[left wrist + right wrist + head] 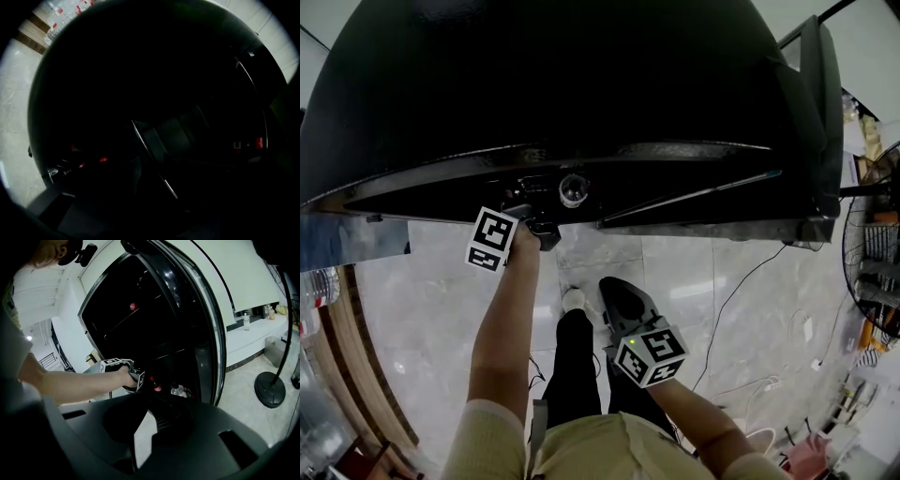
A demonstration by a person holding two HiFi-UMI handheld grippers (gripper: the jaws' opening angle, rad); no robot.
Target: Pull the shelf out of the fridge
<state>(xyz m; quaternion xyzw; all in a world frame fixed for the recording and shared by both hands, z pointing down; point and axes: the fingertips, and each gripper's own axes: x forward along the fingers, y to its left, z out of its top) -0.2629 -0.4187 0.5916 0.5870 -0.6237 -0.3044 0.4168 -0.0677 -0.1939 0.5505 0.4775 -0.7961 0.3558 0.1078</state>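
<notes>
The black fridge (581, 94) fills the top of the head view, and its door (820, 112) stands open at the right. My left gripper (546, 234) reaches into the dark interior at the fridge's front. The left gripper view is almost black; a pale shelf edge (149, 152) runs slantwise through its middle, and the jaws cannot be made out. In the right gripper view the left gripper (139, 379) sits at the fridge opening (154, 324). My right gripper (617, 292) hangs low near my legs, shut and empty, its jaws (140, 423) together.
Bottles (179, 390) stand low inside the fridge. A standing fan (269, 389) is on the tiled floor to the right, also seen as a fan (874, 253) at the head view's edge. A cable (741, 291) trails over the floor. Water bottles (319, 286) lie at the left.
</notes>
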